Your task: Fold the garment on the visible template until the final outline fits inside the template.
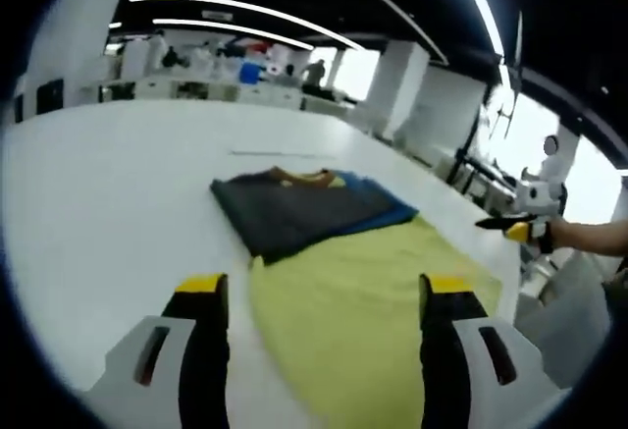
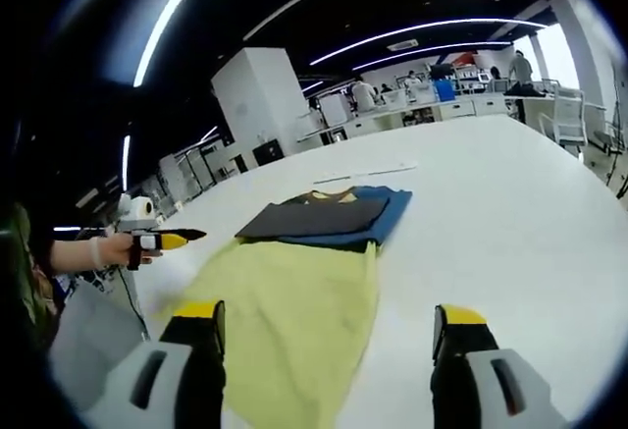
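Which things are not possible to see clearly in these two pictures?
- Template: cannot be told apart on the white table in either view.
- Yellow garment: near edge cut off at the bottom of the left gripper view, between the jaws.
- Blue garment: mostly covered by the dark garment.
- Background people and shelves: too small, blurred.

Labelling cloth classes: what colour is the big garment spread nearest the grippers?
Yellow-green, plain, no pattern. The spread garment shows best in the left gripper view.
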`<state>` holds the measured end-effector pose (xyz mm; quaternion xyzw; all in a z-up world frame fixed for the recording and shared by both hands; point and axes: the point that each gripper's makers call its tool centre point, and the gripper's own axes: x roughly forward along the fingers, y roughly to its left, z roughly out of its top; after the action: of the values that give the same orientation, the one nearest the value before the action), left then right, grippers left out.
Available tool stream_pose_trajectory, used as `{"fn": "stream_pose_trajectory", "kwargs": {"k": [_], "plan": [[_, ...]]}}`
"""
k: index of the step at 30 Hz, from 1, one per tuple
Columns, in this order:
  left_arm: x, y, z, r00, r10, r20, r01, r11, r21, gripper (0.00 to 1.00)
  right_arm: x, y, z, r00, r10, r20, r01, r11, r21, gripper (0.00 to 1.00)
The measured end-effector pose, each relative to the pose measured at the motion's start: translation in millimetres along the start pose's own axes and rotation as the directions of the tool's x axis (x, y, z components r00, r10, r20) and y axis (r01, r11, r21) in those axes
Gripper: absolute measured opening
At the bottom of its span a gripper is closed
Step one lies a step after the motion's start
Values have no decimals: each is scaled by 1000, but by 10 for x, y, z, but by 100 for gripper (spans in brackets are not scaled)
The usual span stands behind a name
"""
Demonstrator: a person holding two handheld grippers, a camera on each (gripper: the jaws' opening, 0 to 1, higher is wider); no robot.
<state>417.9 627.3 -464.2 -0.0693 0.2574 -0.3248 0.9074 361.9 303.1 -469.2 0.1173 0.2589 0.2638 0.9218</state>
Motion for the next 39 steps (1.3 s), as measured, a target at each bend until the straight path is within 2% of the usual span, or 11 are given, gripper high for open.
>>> {"fn": "stream_pose_trajectory", "kwargs": {"k": [5, 10, 13, 17, 19, 26, 32, 35, 38, 39], "plan": [[-140, 17, -111, 999, -6, -48, 6, 1000, 15, 75, -25, 12, -27, 1000, 4, -8, -4, 1000, 1, 87], [-239, 27, -194, 998, -3, -68, 4, 1000, 18, 75, -73, 14, -59, 1000, 3, -15, -3, 1000, -2, 86], [-293, 19, -284, 994, -9, -106, 12, 1000, 24, 73, -114, 31, -109, 999, 15, -36, -15, 1000, -1, 84], [-376, -66, -454, 979, -53, -197, 65, 996, 54, 67, -164, 48, -248, 996, 21, -83, -22, 1000, -12, 80], [-428, -118, -566, 965, -62, -255, 83, 994, 74, 64, -182, 76, -299, 995, 29, -95, -31, 999, -16, 79], [-518, -176, -728, 951, -76, -300, 101, 993, 67, 66, -245, 131, -450, 991, 35, -130, -39, 999, -26, 75], [-619, -200, -820, 936, -92, -339, 118, 991, 57, 63, -283, 152, -552, 984, 40, -173, -48, 998, -44, 70], [-667, -226, -871, 930, -96, -356, 122, 991, 49, 59, -299, 163, -601, 980, 42, -195, -55, 997, -61, 67], [-705, -242, -949, 918, -105, -381, 129, 991, 36, 53, -313, 179, -677, 973, 50, -225, -65, 996, -58, 58], [-727, -247, -992, 911, -110, -398, 133, 991, 30, 50, -315, 187, -699, 971, 53, -232, -69, 996, -61, 56]]}}
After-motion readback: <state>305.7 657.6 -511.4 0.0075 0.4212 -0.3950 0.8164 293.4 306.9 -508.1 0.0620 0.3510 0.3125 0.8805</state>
